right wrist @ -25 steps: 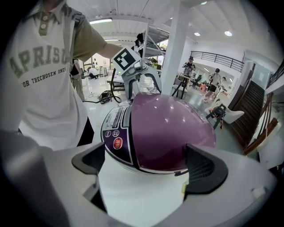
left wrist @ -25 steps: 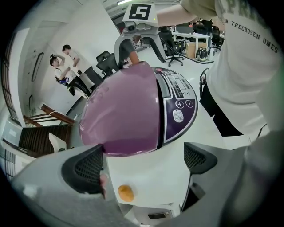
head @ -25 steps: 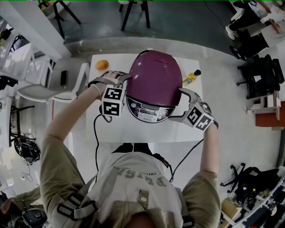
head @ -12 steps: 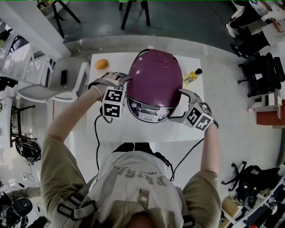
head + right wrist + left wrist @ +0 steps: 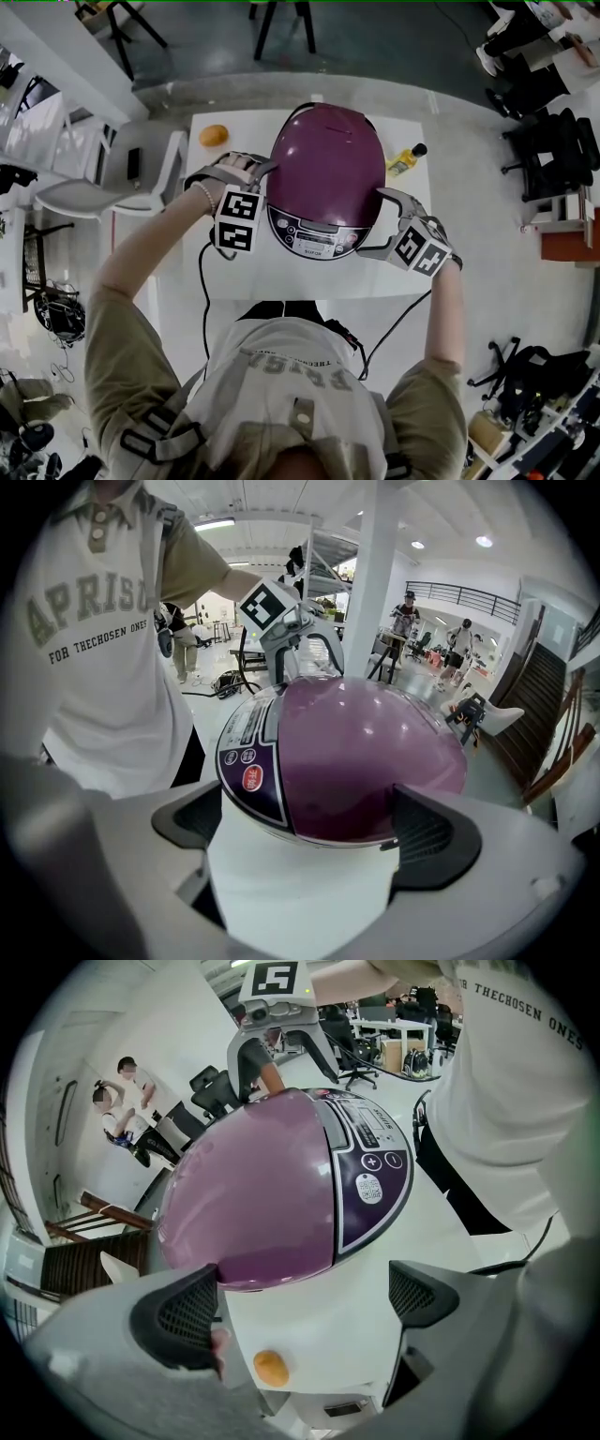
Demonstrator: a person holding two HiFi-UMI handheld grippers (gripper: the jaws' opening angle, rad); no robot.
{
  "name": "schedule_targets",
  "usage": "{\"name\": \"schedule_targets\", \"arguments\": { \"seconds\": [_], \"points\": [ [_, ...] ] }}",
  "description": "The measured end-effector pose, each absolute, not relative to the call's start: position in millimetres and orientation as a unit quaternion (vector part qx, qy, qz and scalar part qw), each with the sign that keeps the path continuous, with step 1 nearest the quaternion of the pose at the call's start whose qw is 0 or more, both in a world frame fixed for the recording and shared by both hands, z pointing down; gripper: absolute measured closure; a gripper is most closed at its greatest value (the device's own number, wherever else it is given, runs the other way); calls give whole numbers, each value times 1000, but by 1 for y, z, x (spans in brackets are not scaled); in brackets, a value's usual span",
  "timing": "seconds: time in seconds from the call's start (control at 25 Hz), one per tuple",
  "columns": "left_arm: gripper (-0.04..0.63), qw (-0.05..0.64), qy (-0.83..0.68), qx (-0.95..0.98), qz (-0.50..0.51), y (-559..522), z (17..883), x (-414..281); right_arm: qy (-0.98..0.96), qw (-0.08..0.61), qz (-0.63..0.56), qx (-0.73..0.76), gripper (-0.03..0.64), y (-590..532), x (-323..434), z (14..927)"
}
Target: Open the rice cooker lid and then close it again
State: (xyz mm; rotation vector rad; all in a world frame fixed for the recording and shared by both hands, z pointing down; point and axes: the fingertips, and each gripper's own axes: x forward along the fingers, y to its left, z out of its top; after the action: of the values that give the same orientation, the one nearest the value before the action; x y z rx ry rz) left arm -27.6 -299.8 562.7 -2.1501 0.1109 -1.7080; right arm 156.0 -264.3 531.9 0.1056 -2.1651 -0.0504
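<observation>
We look out on an open-plan office: swivel chairs (image 5: pixel 551 159), desks (image 5: pixel 401 1031), a staircase (image 5: pixel 551 726), people (image 5: pixel 460 636) standing about.

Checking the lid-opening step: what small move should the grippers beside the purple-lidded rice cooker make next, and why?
Probably shift the right gripper to the front edge of the glossy purple domed lid, above the dark control panel, for its release. The lid is shut; this and the left gripper flank it, jaws apart.

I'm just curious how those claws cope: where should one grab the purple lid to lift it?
Probably the front rim, coming from the person's side. The lid is a smooth dome with nothing to pinch on top, but its edge overhangs the white body, leaving a lip for a jaw.
</observation>
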Motion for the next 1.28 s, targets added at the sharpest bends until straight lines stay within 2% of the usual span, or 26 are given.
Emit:
{"name": "schedule_targets", "arguments": {
  "seconds": [0.56,0.88,1.12,1.28],
  "points": [
    [11,229,6,-727,-647,-299,569,-36,-836,545,-60,16,81,-261,163,547],
    [9,226,10,-730,-645,-299,571,-35,-842,536,-70,11,81,-260,165,549],
    [11,187,48,-772,-606,-299,559,-32,-882,466,-40,61,81,-263,157,537],
    [11,157,90,-813,-553,-295,531,-31,-923,363,-7,130,81,-266,154,497]
  ]
}}
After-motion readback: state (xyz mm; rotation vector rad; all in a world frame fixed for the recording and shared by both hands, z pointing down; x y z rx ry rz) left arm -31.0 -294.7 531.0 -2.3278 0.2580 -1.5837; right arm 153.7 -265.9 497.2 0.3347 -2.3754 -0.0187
